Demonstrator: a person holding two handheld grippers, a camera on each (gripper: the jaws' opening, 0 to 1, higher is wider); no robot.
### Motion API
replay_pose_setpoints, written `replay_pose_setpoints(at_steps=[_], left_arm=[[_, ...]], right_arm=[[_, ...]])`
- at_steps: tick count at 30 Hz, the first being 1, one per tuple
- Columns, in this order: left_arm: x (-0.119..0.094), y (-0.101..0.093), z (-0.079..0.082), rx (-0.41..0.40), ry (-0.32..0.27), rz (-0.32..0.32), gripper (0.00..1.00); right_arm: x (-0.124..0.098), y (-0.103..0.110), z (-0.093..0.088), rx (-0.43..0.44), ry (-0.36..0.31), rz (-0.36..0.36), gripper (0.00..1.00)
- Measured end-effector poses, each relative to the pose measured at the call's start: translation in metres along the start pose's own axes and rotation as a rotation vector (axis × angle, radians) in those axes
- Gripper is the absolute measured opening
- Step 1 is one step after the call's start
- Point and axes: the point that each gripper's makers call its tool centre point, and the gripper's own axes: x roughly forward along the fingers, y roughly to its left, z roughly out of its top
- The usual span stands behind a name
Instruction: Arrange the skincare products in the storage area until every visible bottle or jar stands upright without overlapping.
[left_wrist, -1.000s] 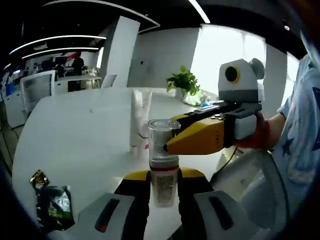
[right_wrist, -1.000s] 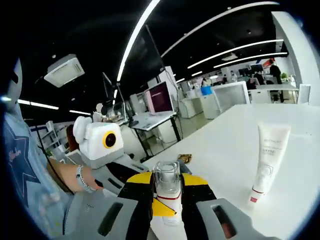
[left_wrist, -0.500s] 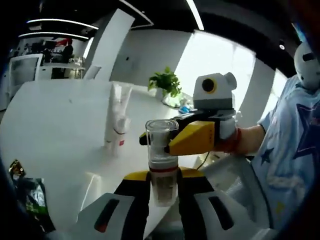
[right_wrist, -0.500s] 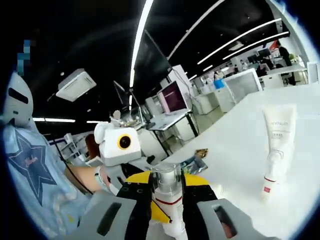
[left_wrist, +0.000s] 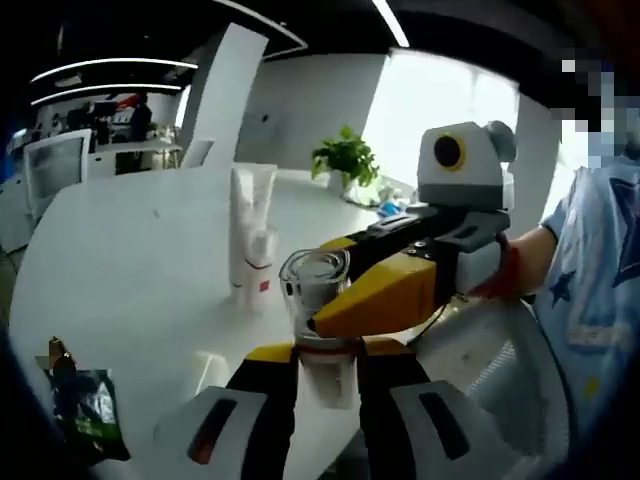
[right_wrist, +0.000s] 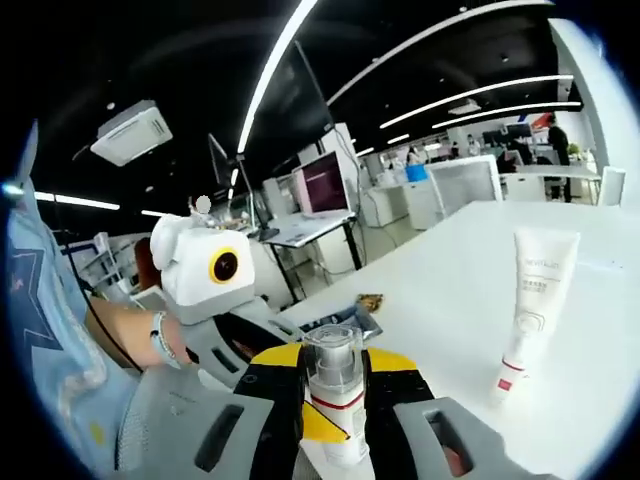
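both the left gripper (left_wrist: 325, 375) and right gripper (right_wrist: 335, 410) are clamped on the same pump bottle (left_wrist: 318, 330), low centre of each frame above the white table (left_wrist: 150, 250), so uneven letting go could tip it toward the upright tube (left_wrist: 250, 240).

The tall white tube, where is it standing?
The white tube stands upright on the white table, just left beyond the held spray bottle in the left gripper view.
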Motion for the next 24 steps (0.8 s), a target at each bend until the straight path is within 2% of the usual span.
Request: replay_pose_setpoints(at_steps=[5, 8, 13, 16, 20, 23, 24], left_arm=[[-0.001, 0.005, -0.005, -0.003, 0.055, 0.027, 0.22], [0.001, 0.006, 0.0, 0.022, 0.058, 0.033, 0.22], [0.007, 0.017, 0.016, 0.132, 0.046, 0.04, 0.22], [0.013, 0.032, 0.021, 0.172, 0.052, 0.058, 0.22], [0.021, 0.052, 0.026, 0.179, 0.054, 0.068, 0.22], [0.028, 0.062, 0.029, 0.196, 0.053, 0.069, 0.22], [0.032, 0.066, 0.031, 0.215, 0.055, 0.073, 0.22]], right_arm=[[0.001, 0.002, -0.004, -0.018, 0.03, 0.01, 0.16], [-0.003, -0.004, 0.0, -0.001, 0.001, 0.003, 0.17], [-0.008, -0.014, 0.011, 0.012, -0.058, -0.032, 0.18], [-0.013, -0.031, 0.012, 0.011, -0.064, -0.11, 0.19], [-0.02, -0.053, 0.01, 0.108, -0.076, -0.193, 0.23], [-0.026, -0.067, 0.011, 0.131, -0.092, -0.26, 0.22], [-0.03, -0.076, 0.01, 0.144, -0.09, -0.304, 0.21]])
